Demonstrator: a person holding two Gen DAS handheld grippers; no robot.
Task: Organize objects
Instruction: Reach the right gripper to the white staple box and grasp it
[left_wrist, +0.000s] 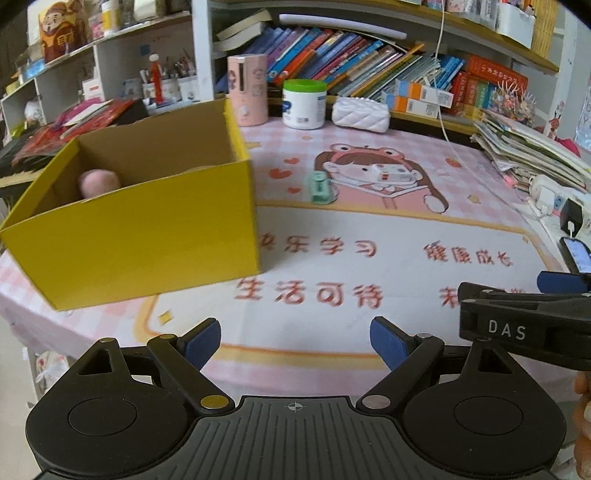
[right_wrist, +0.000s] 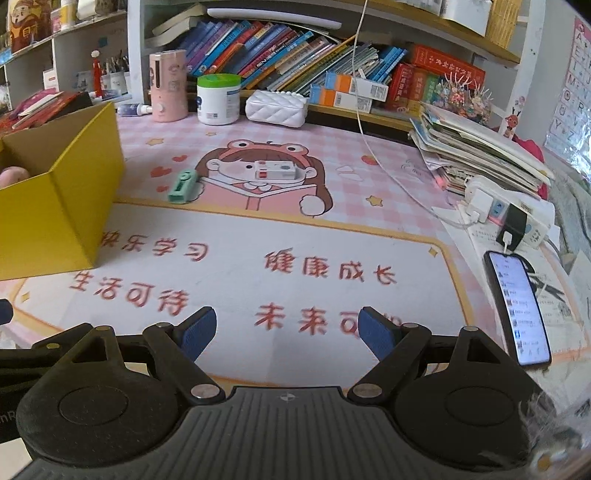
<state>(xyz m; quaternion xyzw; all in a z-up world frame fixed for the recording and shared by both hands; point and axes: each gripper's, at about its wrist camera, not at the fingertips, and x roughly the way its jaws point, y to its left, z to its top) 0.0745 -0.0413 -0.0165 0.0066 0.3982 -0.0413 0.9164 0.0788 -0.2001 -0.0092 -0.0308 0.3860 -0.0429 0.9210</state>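
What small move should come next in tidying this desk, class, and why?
Probably reach the right gripper, open and empty, forward to the green item lying loose on the mat near the yellow box, which already holds a pink object.

You're at a child's study desk at home: a pink cartoon desk mat (right_wrist: 280, 236) underfoot, slanted rows of colourful children's books (right_wrist: 280, 55) on the far shelf, an alphabet poster (right_wrist: 570, 88) at right.

Two matte black plastic grippers, the left gripper (left_wrist: 295, 341) and right gripper (right_wrist: 288, 332), are showing blue ribbed pads (left_wrist: 201, 341), silver pivot rivets, ridged grey bases; white "DAS" lettering (left_wrist: 506, 329) is showing.
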